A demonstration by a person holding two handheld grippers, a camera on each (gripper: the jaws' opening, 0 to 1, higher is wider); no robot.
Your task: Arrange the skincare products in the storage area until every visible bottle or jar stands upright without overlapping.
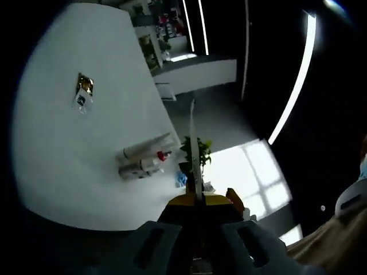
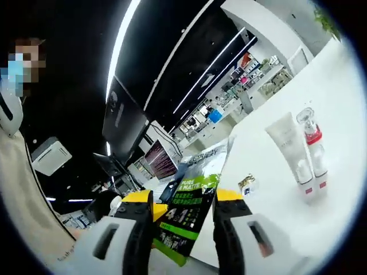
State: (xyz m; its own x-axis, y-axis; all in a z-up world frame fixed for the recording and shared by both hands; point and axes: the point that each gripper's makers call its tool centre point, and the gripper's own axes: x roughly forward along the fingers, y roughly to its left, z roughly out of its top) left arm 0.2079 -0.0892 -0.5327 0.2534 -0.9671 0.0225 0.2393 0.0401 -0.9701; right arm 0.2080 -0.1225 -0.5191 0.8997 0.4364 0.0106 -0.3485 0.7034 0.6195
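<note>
My left gripper (image 1: 199, 197) is shut on a thin flat packet (image 1: 195, 143), seen edge-on as a pale strip rising from the yellow jaws. On the white table (image 1: 69, 172) a white tube (image 1: 148, 148) and a clear bottle (image 1: 137, 169) with a red collar lie side by side. A small gold-and-white sachet (image 1: 84, 91) lies apart from them. In the right gripper view a black-and-green packet (image 2: 192, 195) stands between my right gripper's (image 2: 183, 203) jaws, close to both. Whether they press it is unclear. Beyond it show the tube (image 2: 289, 149), the bottle (image 2: 312, 149) and the sachet (image 2: 248, 183).
The table's edge (image 1: 172, 123) runs close past the tube and bottle, with a potted plant (image 1: 195, 152) and bright floor beyond it. Shop shelves (image 2: 252, 74) stand far behind. A person in beige clothing (image 2: 28, 189) is at the left of the right gripper view.
</note>
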